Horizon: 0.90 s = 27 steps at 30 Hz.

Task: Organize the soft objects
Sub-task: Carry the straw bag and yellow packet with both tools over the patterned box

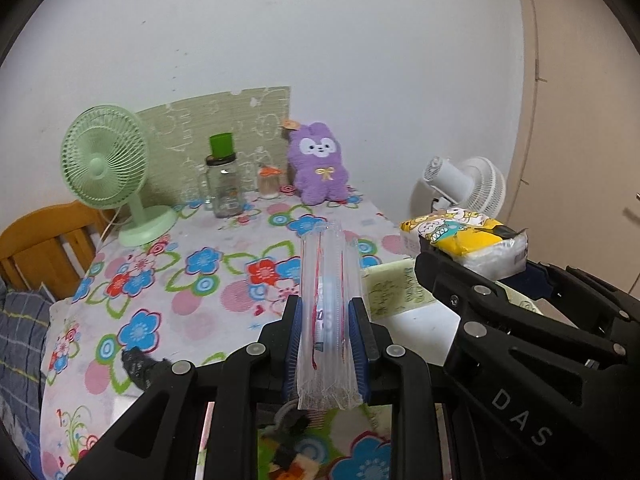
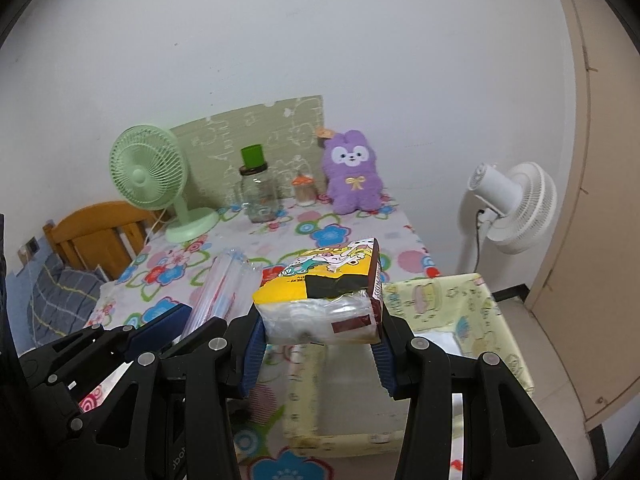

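Above the yellow bin at five o'clock, my right gripper clenched the tissue pack. My left gripper gripped the plastic sleeve, long axis toward twelve.

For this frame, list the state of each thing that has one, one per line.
Left claw: shut on the clear plastic sleeve, held off the table.
Right claw: shut on the tissue pack, held above the yellow bin.
Yellow bin: open-topped; contents unclear.
Purple plush: upright against the wall.
Green fan: upright; running or not, cannot tell.
Glass jar: upright, a green cup on its lid.
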Available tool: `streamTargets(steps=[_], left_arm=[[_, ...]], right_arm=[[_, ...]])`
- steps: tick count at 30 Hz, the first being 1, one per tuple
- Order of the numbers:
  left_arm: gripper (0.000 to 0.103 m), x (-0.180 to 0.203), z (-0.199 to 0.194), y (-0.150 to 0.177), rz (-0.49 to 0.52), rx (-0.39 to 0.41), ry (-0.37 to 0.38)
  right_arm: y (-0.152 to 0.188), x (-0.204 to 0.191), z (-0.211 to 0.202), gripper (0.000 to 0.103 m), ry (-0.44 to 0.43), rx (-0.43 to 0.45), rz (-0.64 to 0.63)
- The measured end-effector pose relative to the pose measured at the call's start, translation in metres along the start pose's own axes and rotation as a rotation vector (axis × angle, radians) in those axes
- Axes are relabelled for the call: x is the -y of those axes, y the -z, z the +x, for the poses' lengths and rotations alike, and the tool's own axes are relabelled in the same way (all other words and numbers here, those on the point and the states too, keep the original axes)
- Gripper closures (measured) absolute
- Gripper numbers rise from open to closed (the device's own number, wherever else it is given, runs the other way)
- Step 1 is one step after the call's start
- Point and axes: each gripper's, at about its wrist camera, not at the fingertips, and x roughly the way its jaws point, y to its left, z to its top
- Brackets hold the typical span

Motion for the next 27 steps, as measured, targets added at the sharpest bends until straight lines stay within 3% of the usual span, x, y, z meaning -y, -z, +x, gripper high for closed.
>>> streamTargets(steps=[15,27], left_arm=[[0.081,0.047,0.022,-0.012,0.08,0.014,0.057],[0.08,0.073,0.059,-0.016,0.121,-0.042,0.117]], right_arm=[[-0.001,0.048,0.006,0.053,0.066,-0.002,0.061],[0.003,0.084,0.028,0.053,0.109,-0.044,0.113]])
